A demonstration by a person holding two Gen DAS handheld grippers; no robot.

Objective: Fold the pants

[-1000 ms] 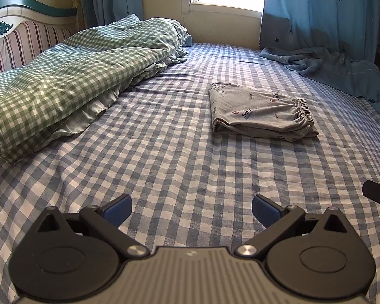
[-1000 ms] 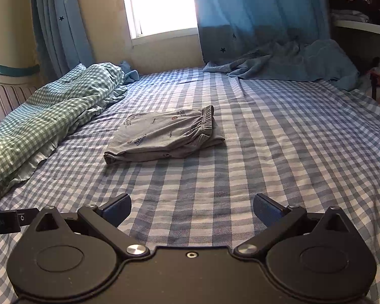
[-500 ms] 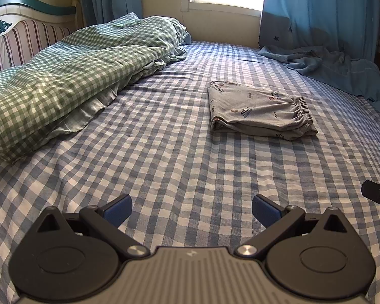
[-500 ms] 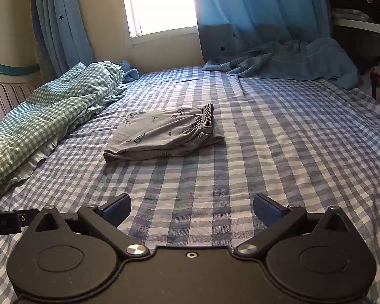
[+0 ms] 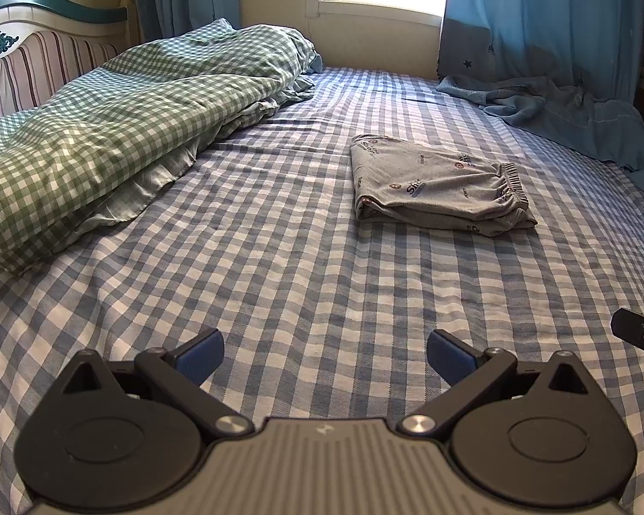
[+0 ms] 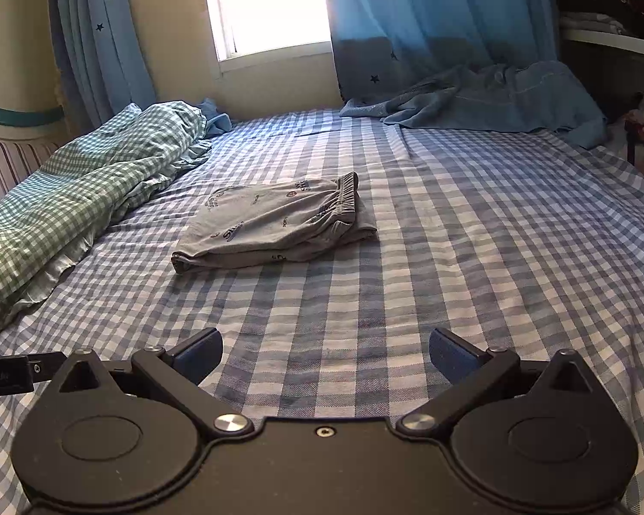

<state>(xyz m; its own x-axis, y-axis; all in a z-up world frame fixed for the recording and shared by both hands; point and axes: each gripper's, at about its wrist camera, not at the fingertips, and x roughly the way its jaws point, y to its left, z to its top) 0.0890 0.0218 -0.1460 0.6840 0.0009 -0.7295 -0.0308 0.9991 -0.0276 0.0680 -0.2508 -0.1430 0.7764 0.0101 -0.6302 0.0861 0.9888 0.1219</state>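
I hold my left tongs [image 5: 324, 354] low and level over the checked sheet [image 5: 279, 266], fingers spread wide, gripping nothing. My right tongs [image 6: 325, 354] sit the same way, released and empty. The grey pants [image 6: 274, 223] lie folded mid-bed, well ahead of both, beside the green quilt [image 5: 120, 116].

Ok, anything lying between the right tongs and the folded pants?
Nothing. In the right wrist view only bare blue checked sheet runs from the open right tongs to the folded grey pants; the green checked duvet lies off to the side.
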